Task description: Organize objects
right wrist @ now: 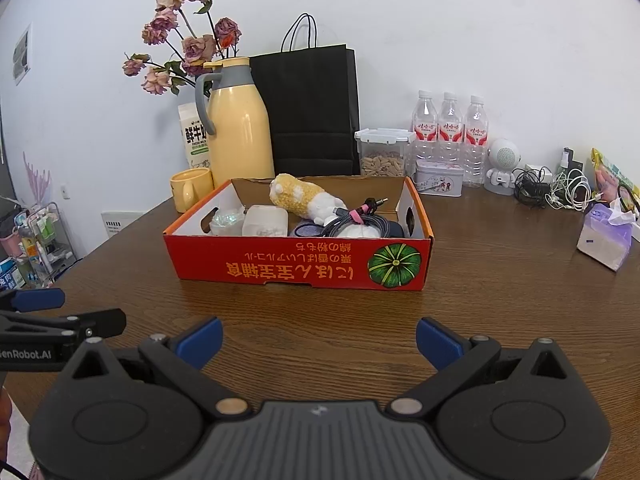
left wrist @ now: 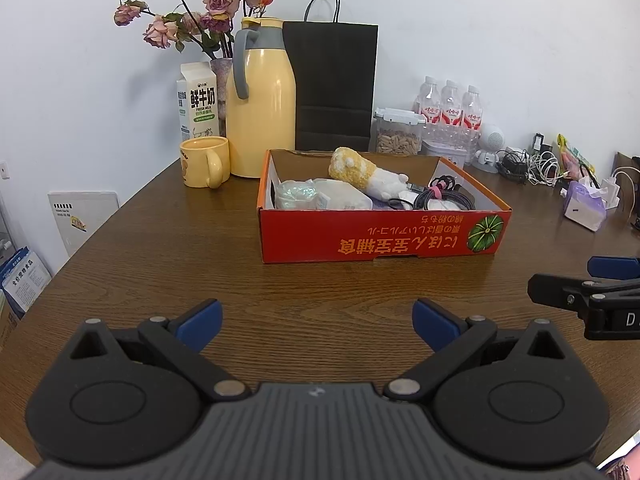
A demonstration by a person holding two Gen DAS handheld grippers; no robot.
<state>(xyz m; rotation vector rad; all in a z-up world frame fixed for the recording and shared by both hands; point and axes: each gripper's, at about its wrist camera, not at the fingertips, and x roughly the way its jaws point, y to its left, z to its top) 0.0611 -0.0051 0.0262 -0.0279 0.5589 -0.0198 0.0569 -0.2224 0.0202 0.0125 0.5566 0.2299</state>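
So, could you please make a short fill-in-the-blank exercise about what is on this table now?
1. The plush toy lies inside the red ____.
2. Both the left gripper and the right gripper are ____ and hold nothing.
3. The yellow mug stands beside the yellow ____.
4. Behind the clear container of nuts, the number of water bottles is ____.

Missing words: box; open; thermos; three

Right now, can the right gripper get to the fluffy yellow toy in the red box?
Probably yes. The right gripper is open and empty, the red box has no lid, and the yellow toy lies on top. It must lift over the front wall.
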